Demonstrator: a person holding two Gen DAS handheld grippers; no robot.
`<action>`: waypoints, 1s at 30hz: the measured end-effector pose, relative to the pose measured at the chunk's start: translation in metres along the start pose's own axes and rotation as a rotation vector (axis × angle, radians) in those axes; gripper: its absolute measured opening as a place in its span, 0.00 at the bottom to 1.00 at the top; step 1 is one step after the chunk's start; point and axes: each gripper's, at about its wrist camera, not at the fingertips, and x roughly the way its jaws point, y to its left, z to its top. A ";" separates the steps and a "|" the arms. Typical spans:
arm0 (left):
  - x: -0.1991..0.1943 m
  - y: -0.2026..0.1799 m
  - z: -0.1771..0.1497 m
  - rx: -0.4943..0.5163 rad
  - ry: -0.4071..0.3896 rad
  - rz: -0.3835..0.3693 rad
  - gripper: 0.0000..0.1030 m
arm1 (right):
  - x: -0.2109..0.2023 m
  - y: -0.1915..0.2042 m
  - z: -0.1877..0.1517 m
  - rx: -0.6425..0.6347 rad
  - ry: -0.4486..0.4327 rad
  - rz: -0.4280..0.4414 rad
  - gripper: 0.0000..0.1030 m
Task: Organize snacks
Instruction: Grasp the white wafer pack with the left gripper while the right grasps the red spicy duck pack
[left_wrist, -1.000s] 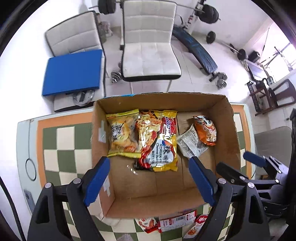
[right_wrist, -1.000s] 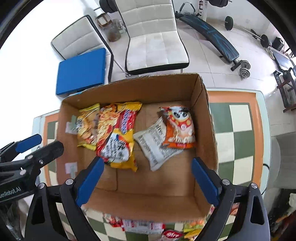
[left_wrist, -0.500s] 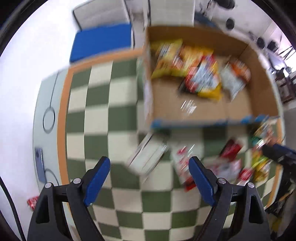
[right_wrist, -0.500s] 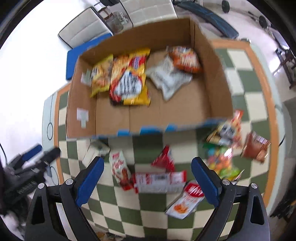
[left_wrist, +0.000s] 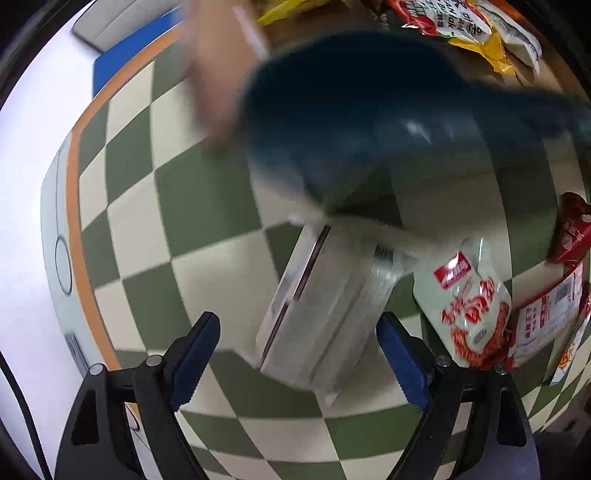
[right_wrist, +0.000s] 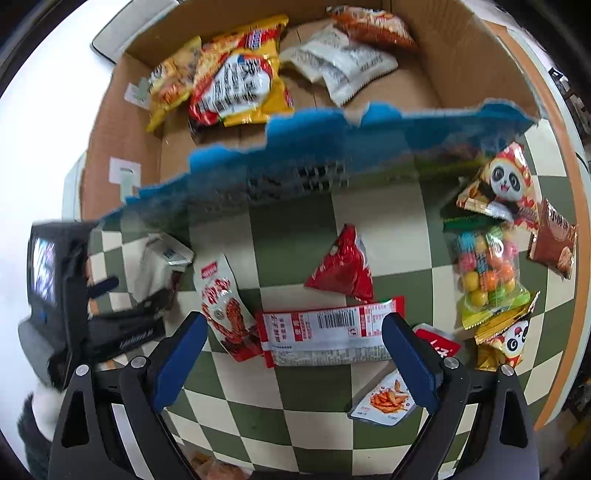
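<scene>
Checkered table (left_wrist: 207, 206), blurred, seemingly silver-white flat snack pack (left_wrist: 325, 314) between wide left claw (left_wrist: 299, 354) blades

Bare checkered tabletop (right_wrist: 295, 229) lies open between the cardboard box (right_wrist: 332, 147) wall and the scattered snack packets (right_wrist: 325, 332) (crowded to the right); box interior half free.
</scene>
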 end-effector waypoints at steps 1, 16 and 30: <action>0.000 -0.002 0.002 0.008 -0.004 -0.007 0.84 | 0.002 0.001 -0.002 -0.003 0.003 -0.004 0.95; 0.007 0.026 -0.079 -0.363 0.127 -0.245 0.52 | 0.042 0.032 -0.025 -0.105 0.089 -0.024 0.95; 0.018 0.042 -0.113 -0.419 0.116 -0.299 0.52 | 0.101 0.095 -0.020 -0.256 0.118 -0.112 0.95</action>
